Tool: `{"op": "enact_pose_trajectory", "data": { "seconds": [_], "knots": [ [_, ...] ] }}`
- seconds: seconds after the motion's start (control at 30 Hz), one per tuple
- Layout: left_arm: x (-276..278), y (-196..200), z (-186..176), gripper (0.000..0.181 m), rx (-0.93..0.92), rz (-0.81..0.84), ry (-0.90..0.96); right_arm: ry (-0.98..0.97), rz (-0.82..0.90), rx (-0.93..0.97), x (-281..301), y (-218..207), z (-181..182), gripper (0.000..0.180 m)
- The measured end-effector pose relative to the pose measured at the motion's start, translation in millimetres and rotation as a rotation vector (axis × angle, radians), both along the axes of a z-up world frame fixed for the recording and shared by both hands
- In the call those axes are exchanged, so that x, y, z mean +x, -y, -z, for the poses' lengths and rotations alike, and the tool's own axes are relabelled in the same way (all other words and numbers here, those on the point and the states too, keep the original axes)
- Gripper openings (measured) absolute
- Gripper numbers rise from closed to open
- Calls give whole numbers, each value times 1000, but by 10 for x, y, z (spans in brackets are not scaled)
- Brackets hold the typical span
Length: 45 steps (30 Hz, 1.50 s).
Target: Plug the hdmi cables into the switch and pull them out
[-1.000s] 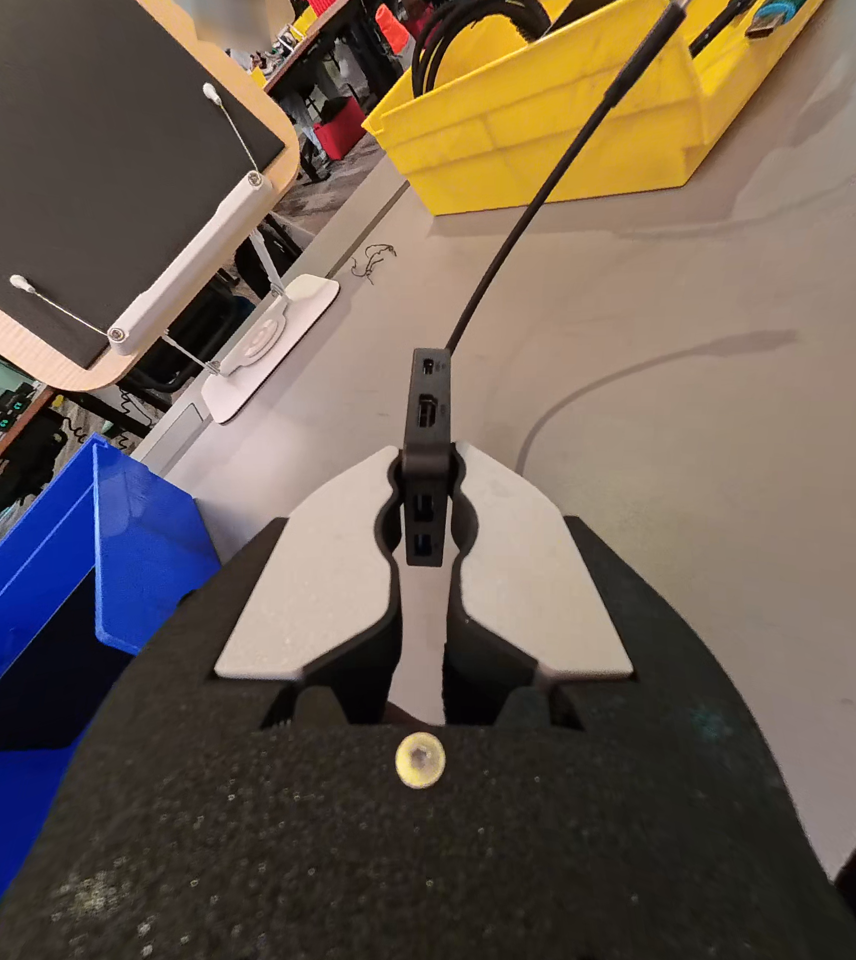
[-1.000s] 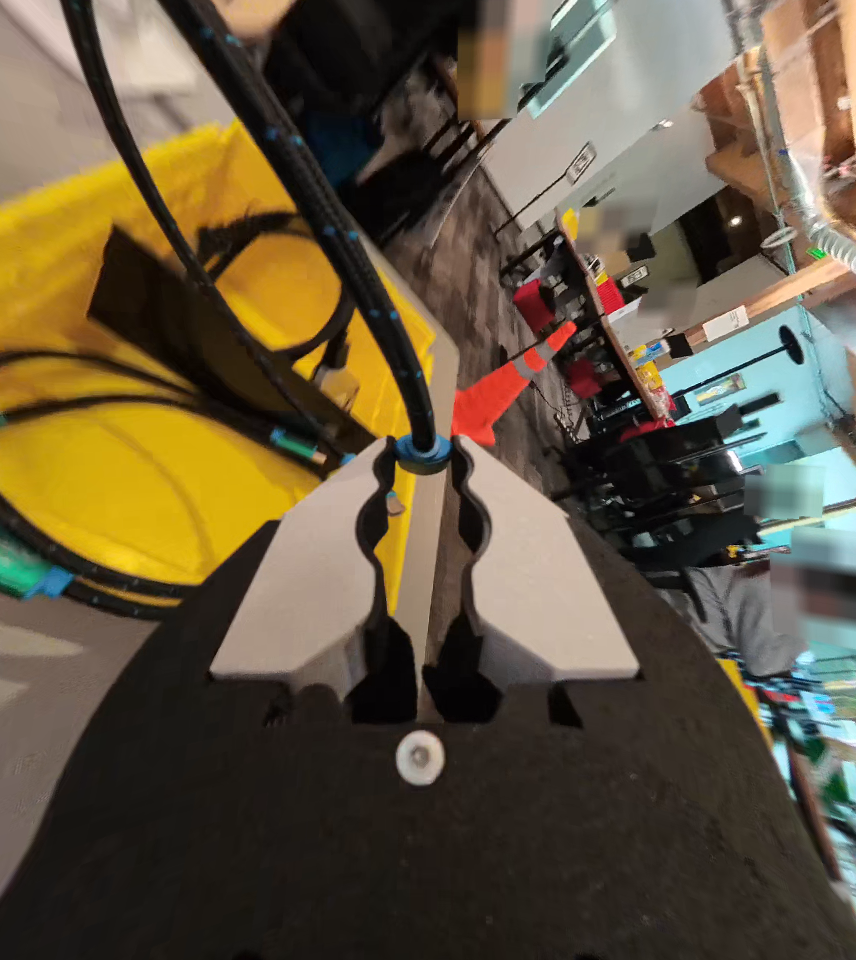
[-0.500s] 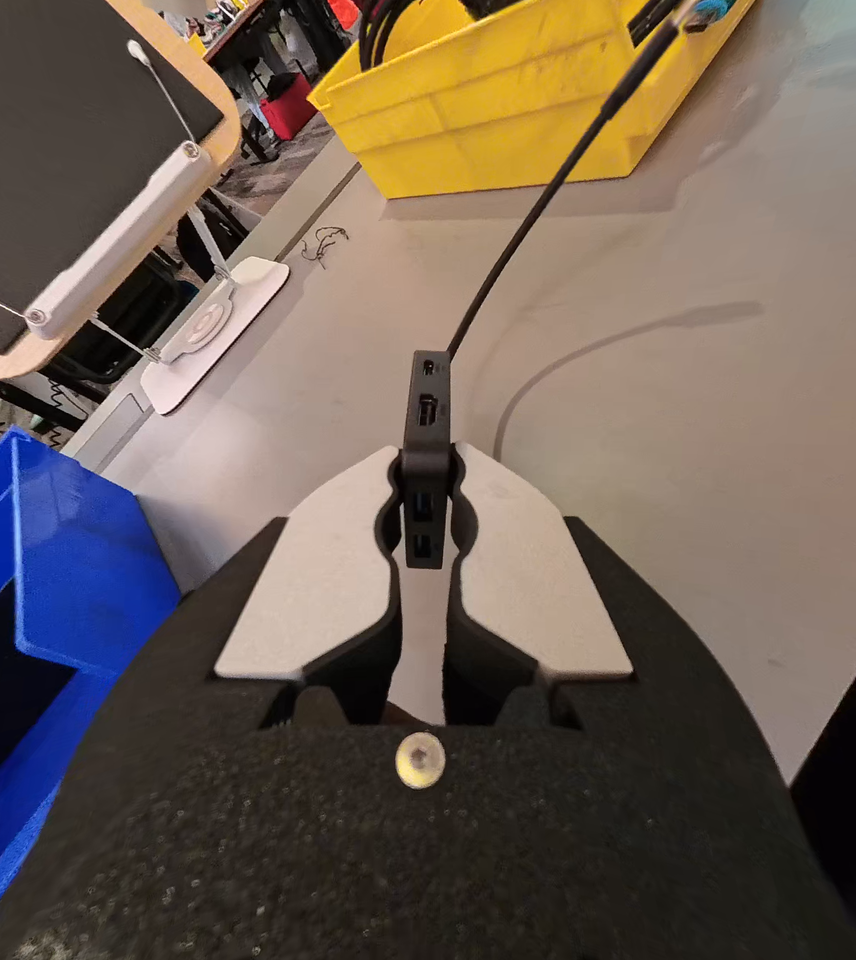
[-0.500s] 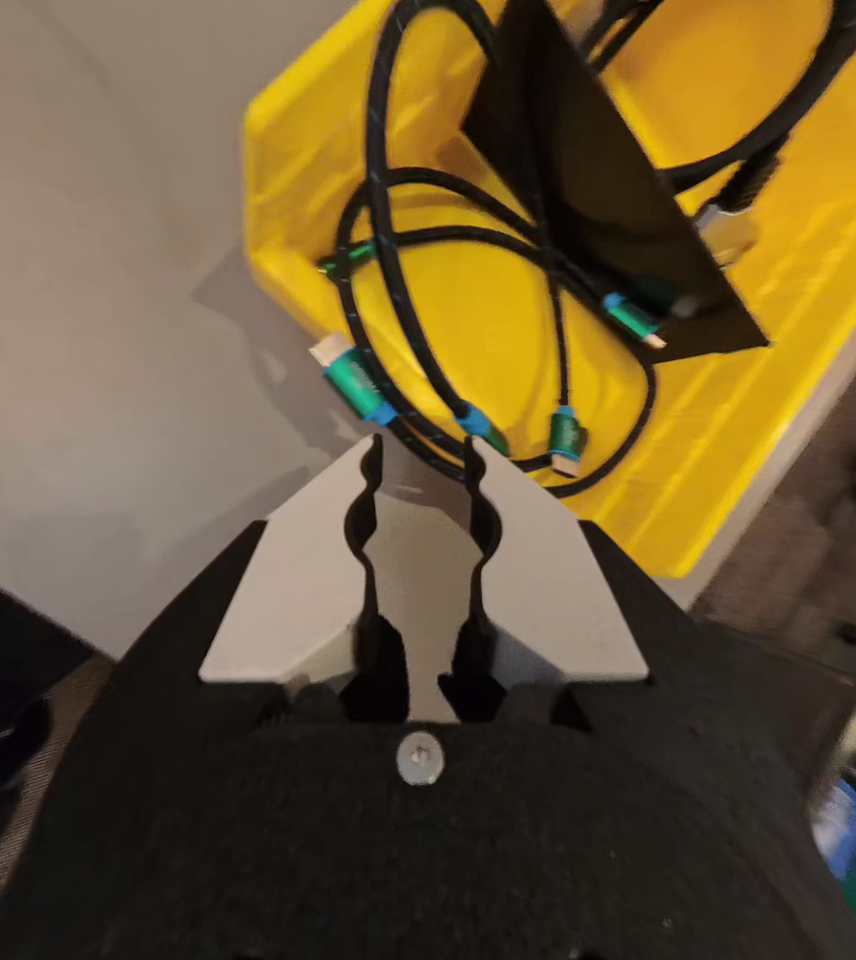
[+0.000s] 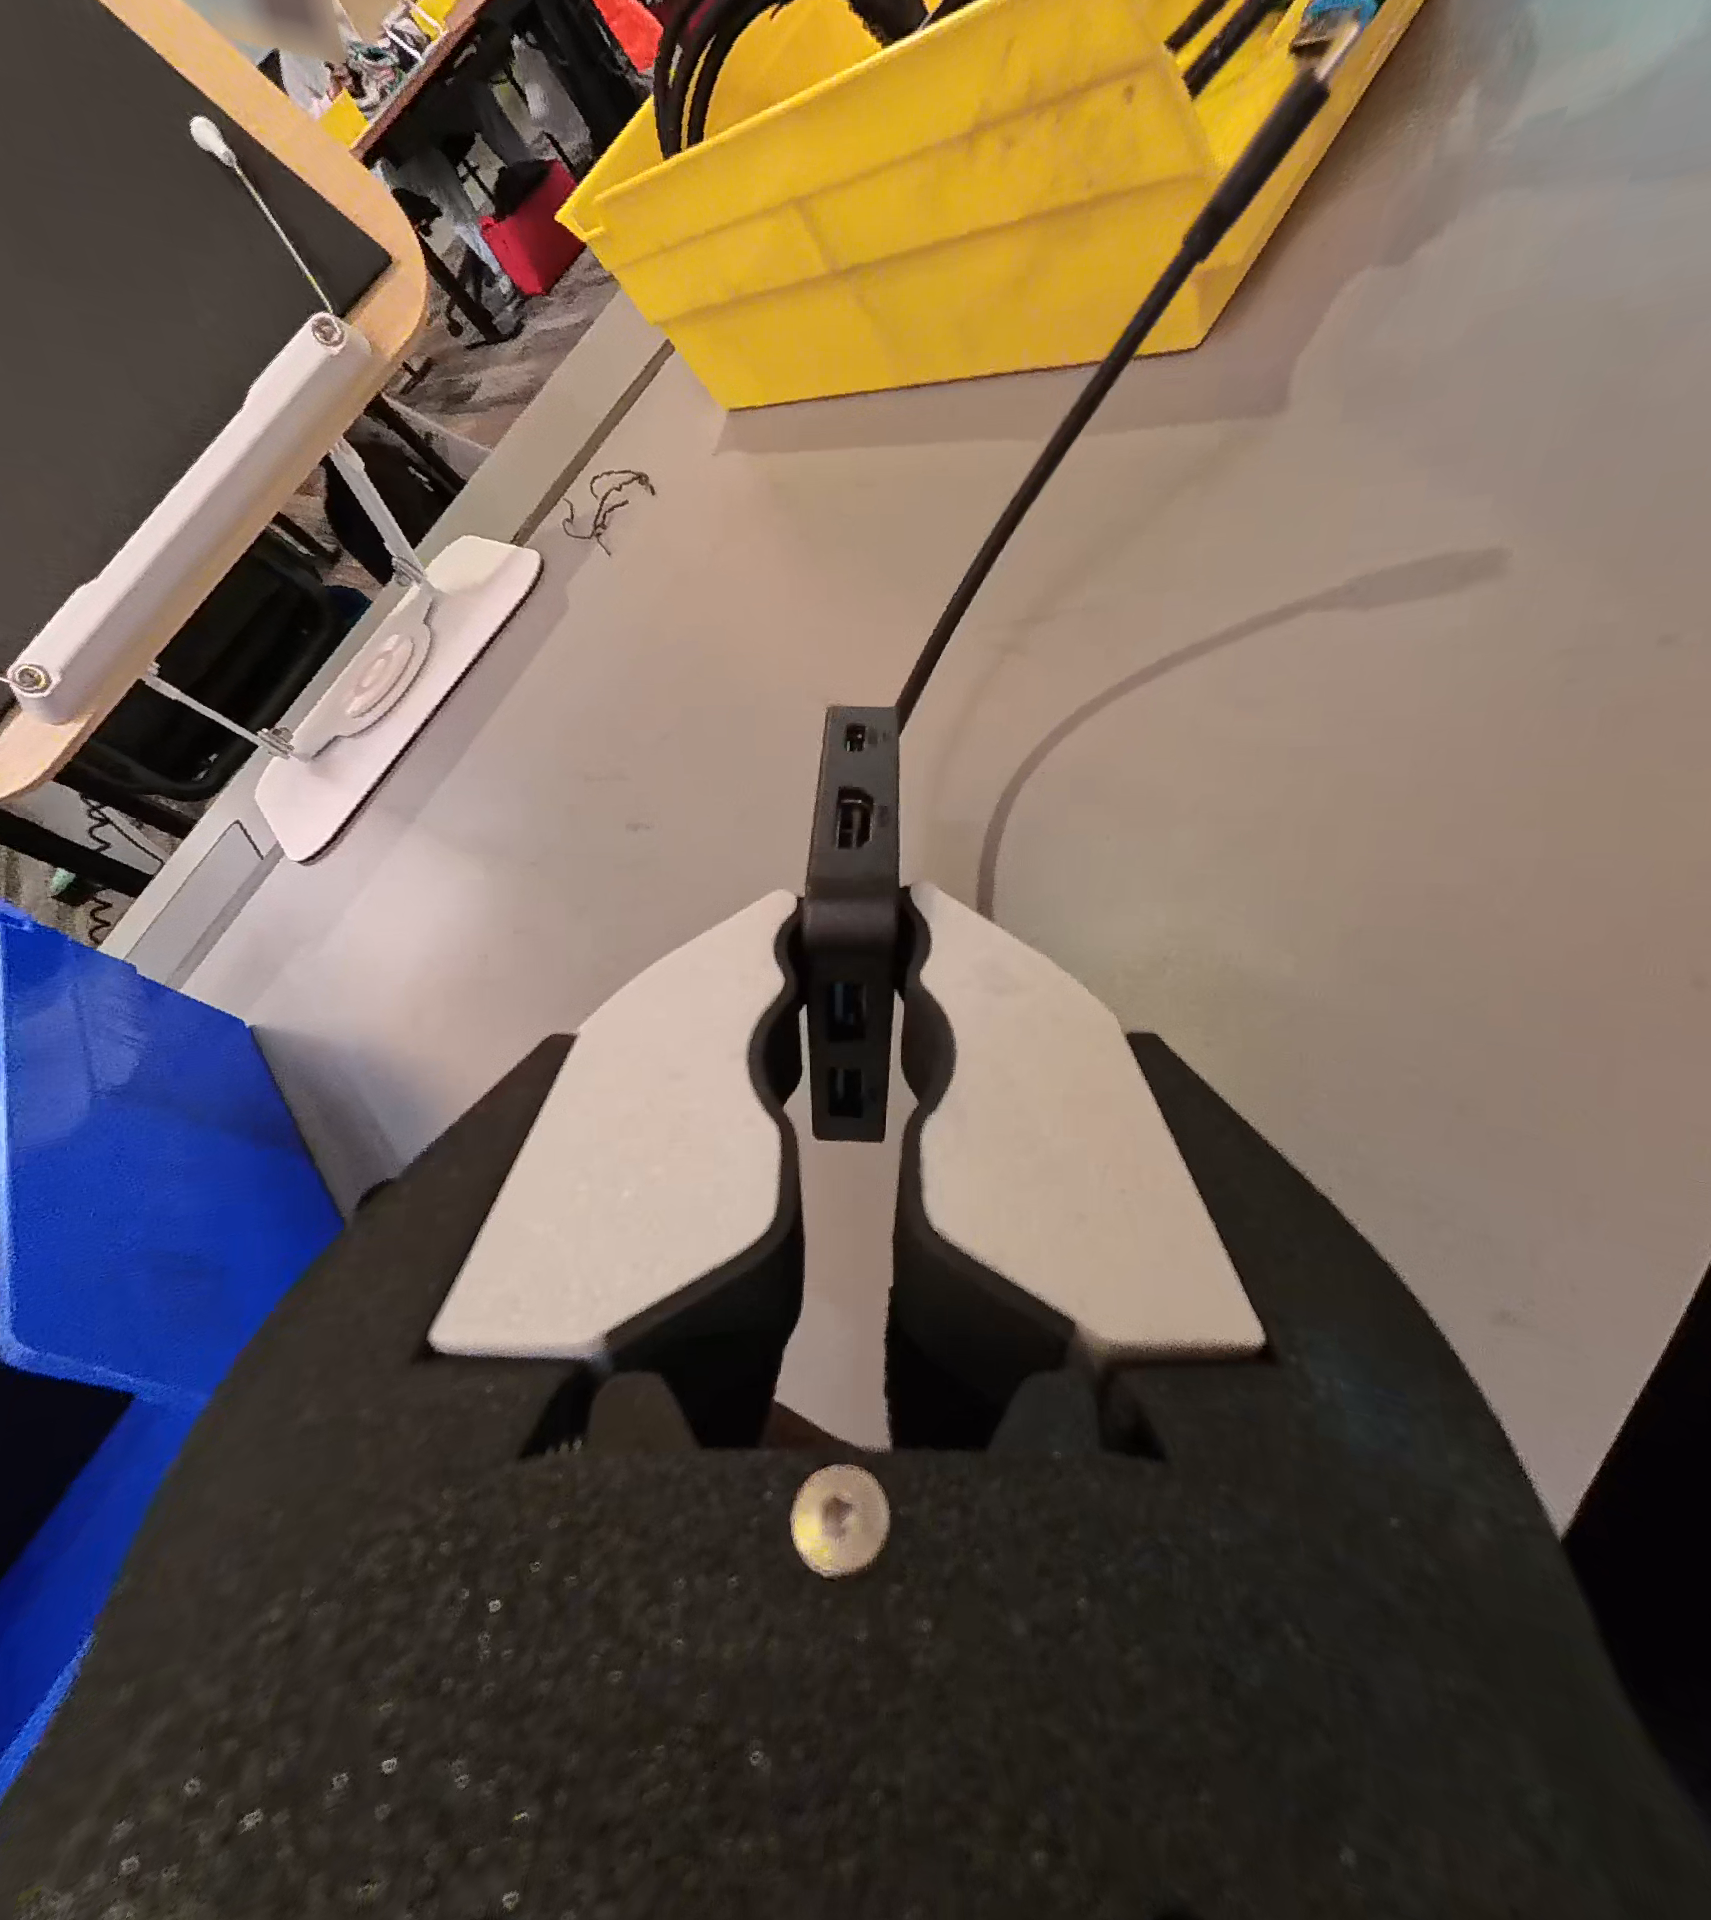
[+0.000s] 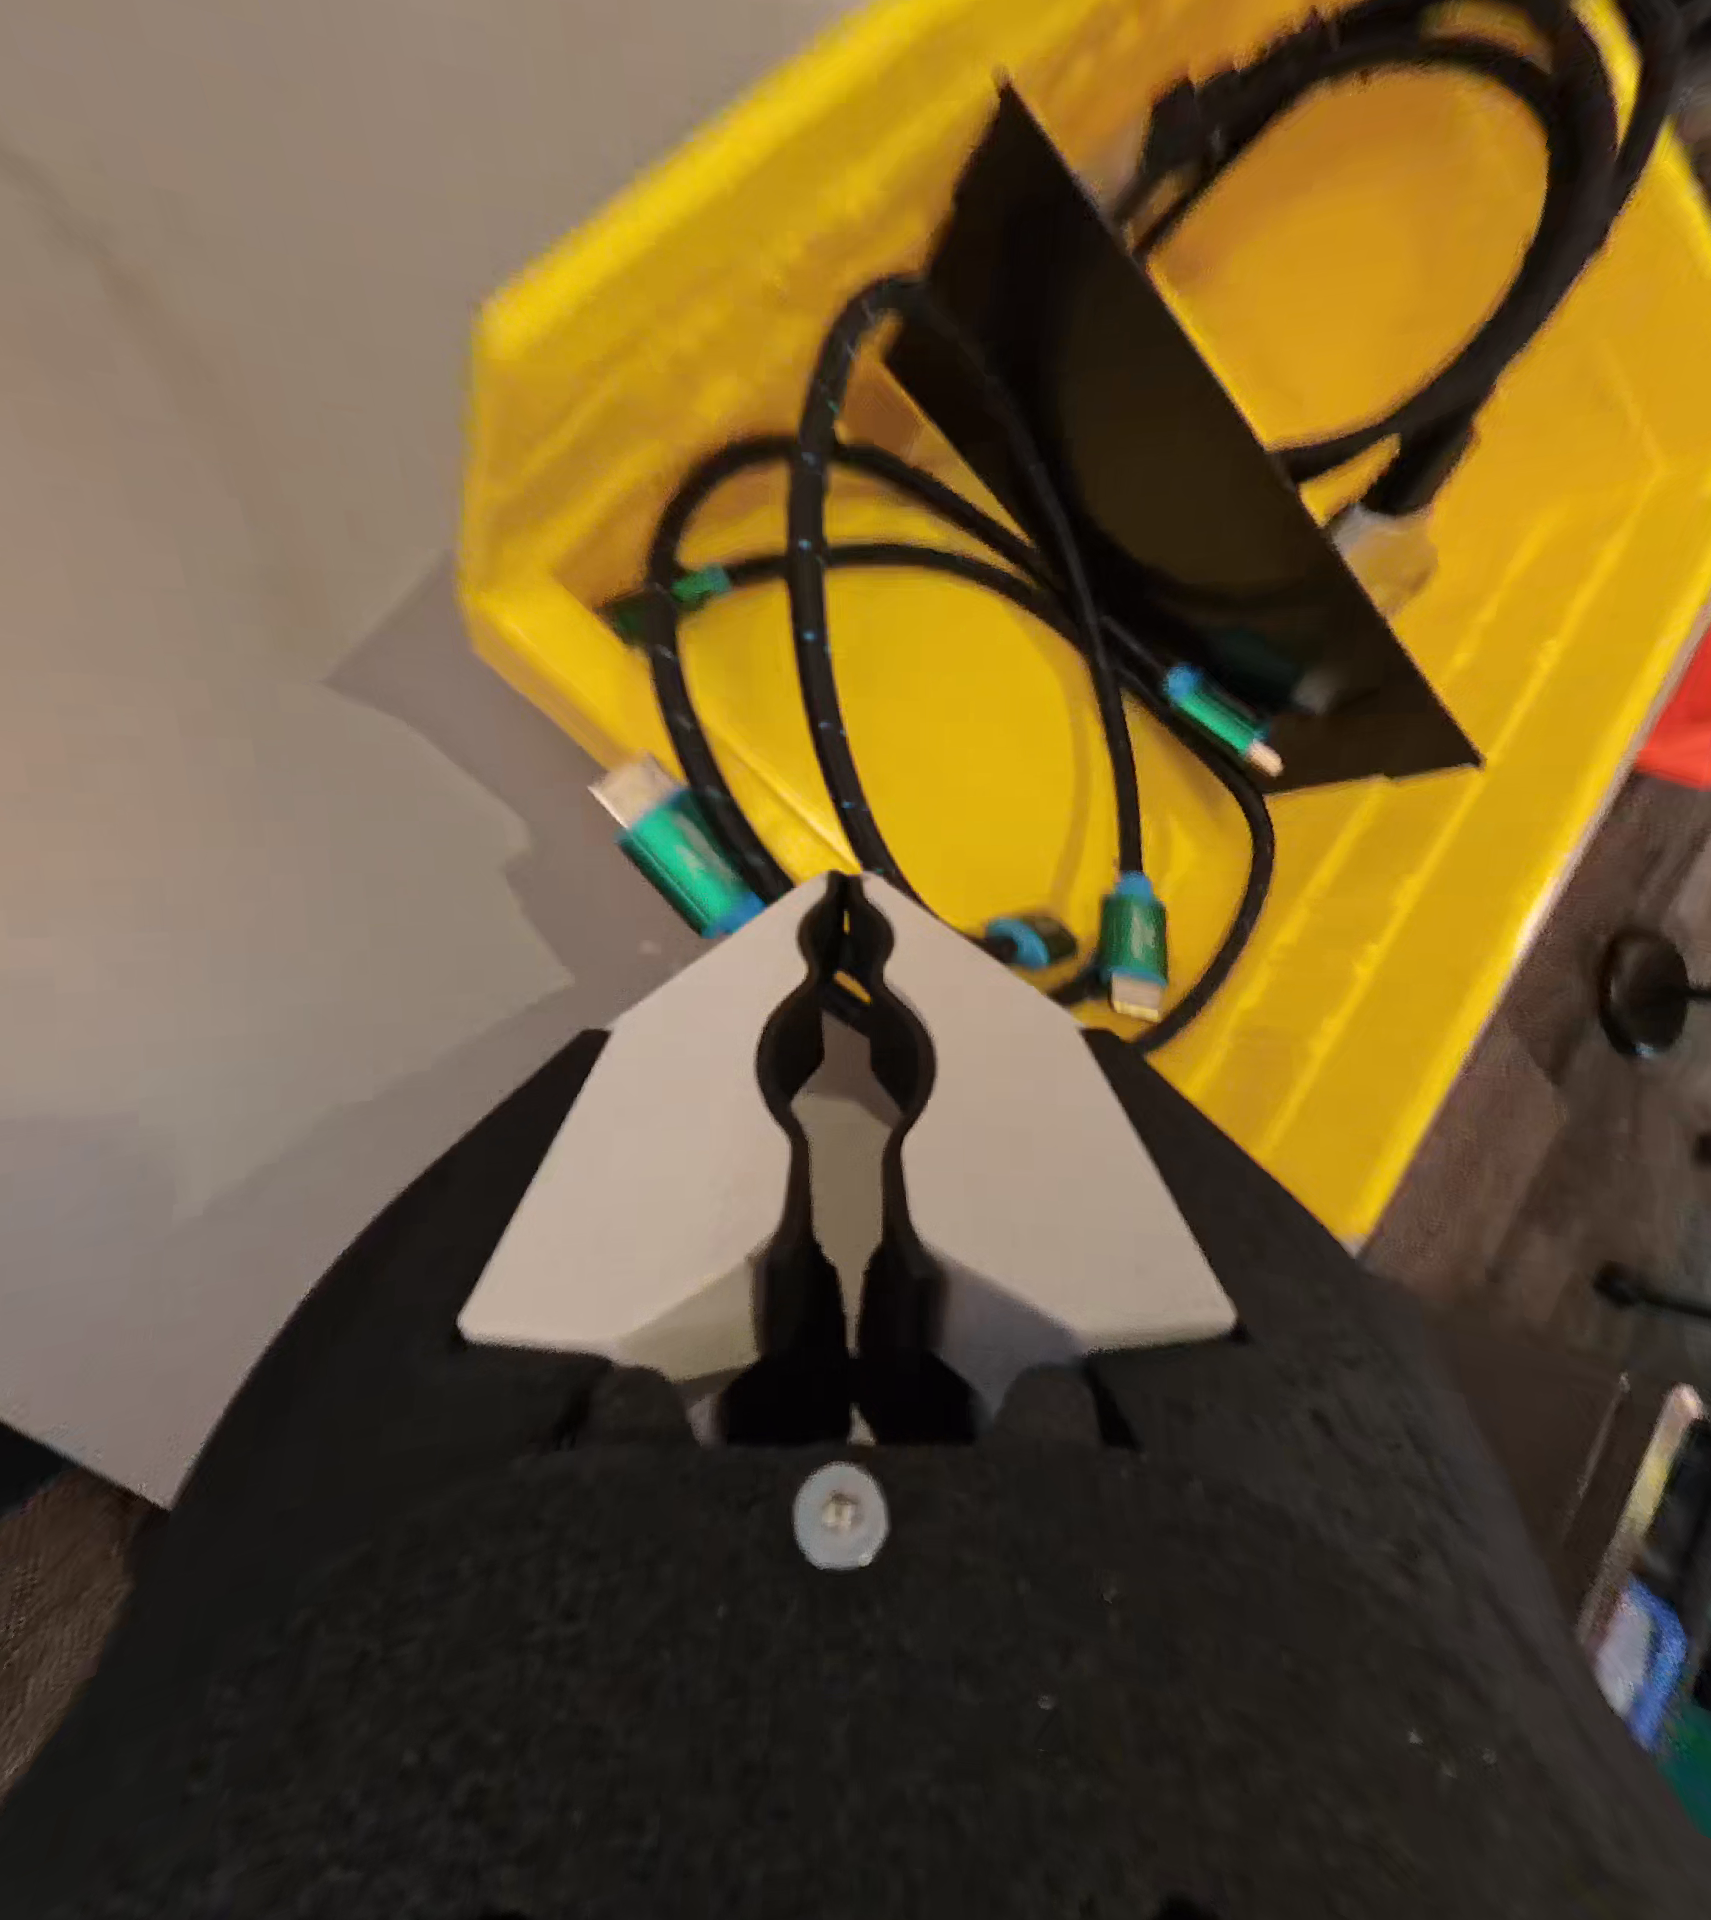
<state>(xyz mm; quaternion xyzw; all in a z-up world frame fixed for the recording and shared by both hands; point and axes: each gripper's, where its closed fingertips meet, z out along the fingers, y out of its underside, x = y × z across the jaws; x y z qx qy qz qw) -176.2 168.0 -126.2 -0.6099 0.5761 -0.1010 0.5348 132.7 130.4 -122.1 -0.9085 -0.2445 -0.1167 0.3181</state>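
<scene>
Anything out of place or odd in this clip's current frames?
One green plug hangs over the yellow bin's rim instead of lying inside. Loose dark thread lies on the table. Otherwise nothing stands out.

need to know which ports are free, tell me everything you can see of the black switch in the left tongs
The switch is a slim black box, matte like plastic, held edge-up above the grey table and clamped between the pale fingers of the left tongs. Its facing edge shows four open ports, all empty: a tiny one at the far end, an HDMI-shaped one, then two blue-lined ones between the fingers. A thin black cable leaves its far end toward the yellow bin.
</scene>
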Motion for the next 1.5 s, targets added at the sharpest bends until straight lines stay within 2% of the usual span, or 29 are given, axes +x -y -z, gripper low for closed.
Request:
{"op": "enact_pose_trajectory", "data": {
  "seconds": [0.07, 0.2, 0.27, 0.33, 0.43, 0.57, 0.63, 0.7, 0.83, 0.87, 0.93, 1.1, 1.2, 1.33, 1.43, 1.5],
  "knots": [
    [-6, -2, -1, 14, -7, -2, 5, -16, 31, -42, 98, 32, 45, 0],
    [-25, -21, -49, 14, -52, -6, 59, -200, 24, 41, -126, -35, -151, 1],
    [-18, -7, -119, 14, -137, 16, 146, -296, 4, 95, -340, -71, -298, 10],
    [16, 65, -244, 14, -300, 93, 295, -477, -79, 194, -797, -124, -516, 24],
    [9, 181, -512, 14, -540, 249, 538, -813, -303, 317, -1706, -72, -743, 37],
    [-107, 292, -839, 14, -787, 438, 778, -1202, -408, 320, -2482, -24, -684, 48],
    [-144, 306, -894, 13, -854, 477, 829, -1418, -435, 301, -2742, 8, -742, 49],
    [-144, 325, -890, 13, -916, 501, 839, -1541, -496, 218, -2995, 85, -810, 47],
    [-106, 326, -801, 13, -986, 492, 809, -1503, -505, 183, -3198, 11, -707, 41],
    [-101, 334, -799, 13, -1003, 498, 815, -1512, -510, 155, -3232, 13, -691, 35],
    [-97, 364, -806, 13, -1044, 522, 826, -1487, -505, 112, -3254, 11, -622, 13],
    [-130, 264, -758, 32, -992, 455, 806, -1377, -481, 190, -2982, 5, -678, 13],
    [-169, 197, -704, 32, -955, 417, 786, -1233, -384, 378, -2369, -127, -982, 13],
    [-153, 176, -656, 27, -984, 411, 788, -850, -63, 551, -1027, -492, -1228, 13],
    [-100, 210, -607, 25, -990, 419, 756, -672, 177, 545, -28, -778, -1236, 13],
    [-49, 235, -534, 23, -983, 412, 708, -691, 264, 411, 346, -984, -1030, 12]
  ]
}}
